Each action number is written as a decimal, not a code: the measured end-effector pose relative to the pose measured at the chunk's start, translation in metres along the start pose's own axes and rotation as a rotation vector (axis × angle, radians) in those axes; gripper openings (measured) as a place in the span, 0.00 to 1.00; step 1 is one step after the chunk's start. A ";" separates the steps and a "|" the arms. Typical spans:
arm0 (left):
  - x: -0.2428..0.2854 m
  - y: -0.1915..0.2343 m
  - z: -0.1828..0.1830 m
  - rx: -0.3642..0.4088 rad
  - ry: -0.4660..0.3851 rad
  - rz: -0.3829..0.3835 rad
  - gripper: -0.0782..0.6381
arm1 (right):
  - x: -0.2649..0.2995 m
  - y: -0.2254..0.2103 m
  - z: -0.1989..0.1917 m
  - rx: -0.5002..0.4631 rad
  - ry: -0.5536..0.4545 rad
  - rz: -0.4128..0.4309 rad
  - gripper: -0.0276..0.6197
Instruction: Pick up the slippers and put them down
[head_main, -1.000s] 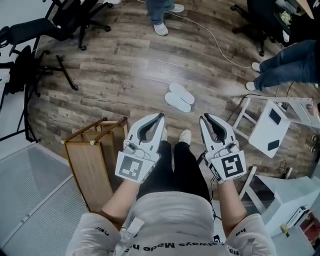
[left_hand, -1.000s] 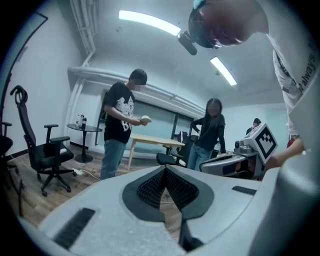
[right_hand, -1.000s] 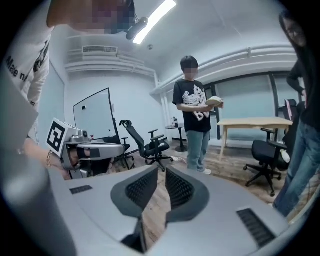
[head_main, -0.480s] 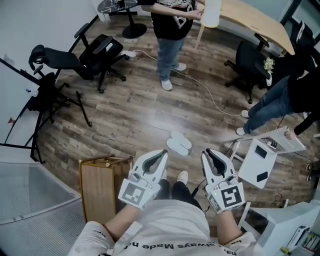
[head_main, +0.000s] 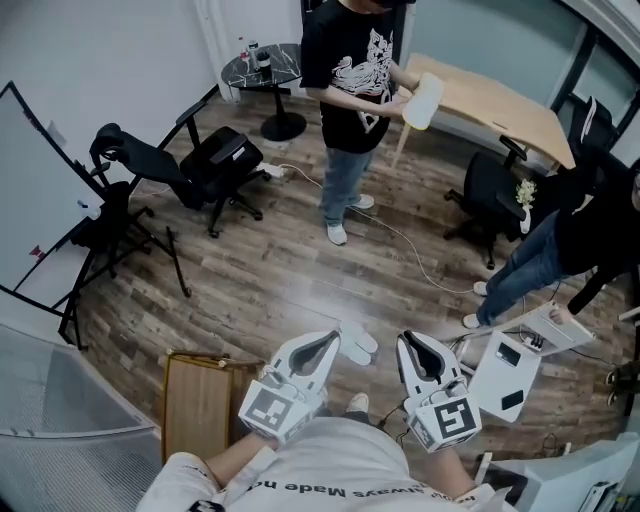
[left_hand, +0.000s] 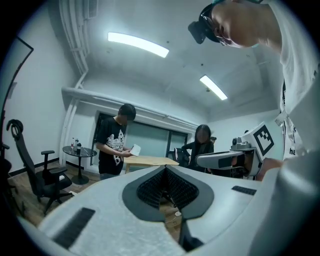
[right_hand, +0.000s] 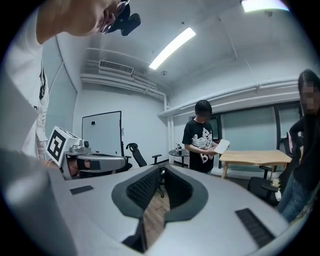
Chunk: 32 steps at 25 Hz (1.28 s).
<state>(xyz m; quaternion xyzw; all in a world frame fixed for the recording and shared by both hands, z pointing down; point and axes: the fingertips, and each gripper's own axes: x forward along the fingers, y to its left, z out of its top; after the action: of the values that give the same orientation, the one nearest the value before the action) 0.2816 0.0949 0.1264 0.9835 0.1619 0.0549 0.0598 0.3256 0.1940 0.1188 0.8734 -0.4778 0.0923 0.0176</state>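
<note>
A pair of white slippers (head_main: 362, 341) lies side by side on the wooden floor, far below and just ahead of both grippers, partly hidden by the left one. My left gripper (head_main: 335, 339) (left_hand: 164, 167) is held level with its tips together and nothing between them. My right gripper (head_main: 403, 343) (right_hand: 162, 169) points slightly downward beside it; its jaws are closing, tips nearly touching, and they hold nothing. Neither gripper touches the slippers. Each gripper view looks across the room, not at the slippers.
A wooden rack (head_main: 200, 400) stands at my left. A white device on a stand (head_main: 510, 375) is at my right. A person in a black T-shirt (head_main: 350, 110) stands ahead, near a cable (head_main: 420, 255), an office chair (head_main: 215, 160) and a wooden table (head_main: 490, 100).
Both grippers have risen well above the floor. The view now takes in much more of the room, and the slippers look smaller and farther below. They have not moved.
</note>
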 end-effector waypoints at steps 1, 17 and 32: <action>-0.001 -0.001 0.003 0.003 -0.004 0.002 0.13 | 0.000 0.002 0.005 -0.005 -0.006 0.007 0.10; -0.007 0.003 0.038 0.032 -0.058 -0.001 0.13 | -0.008 0.007 0.047 -0.041 -0.078 0.062 0.09; 0.003 0.004 0.054 0.051 -0.080 -0.011 0.13 | -0.008 0.000 0.057 -0.074 -0.074 0.056 0.08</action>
<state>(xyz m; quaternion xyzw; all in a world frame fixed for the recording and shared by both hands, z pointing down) 0.2923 0.0867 0.0741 0.9852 0.1659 0.0110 0.0413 0.3291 0.1941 0.0611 0.8613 -0.5054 0.0426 0.0298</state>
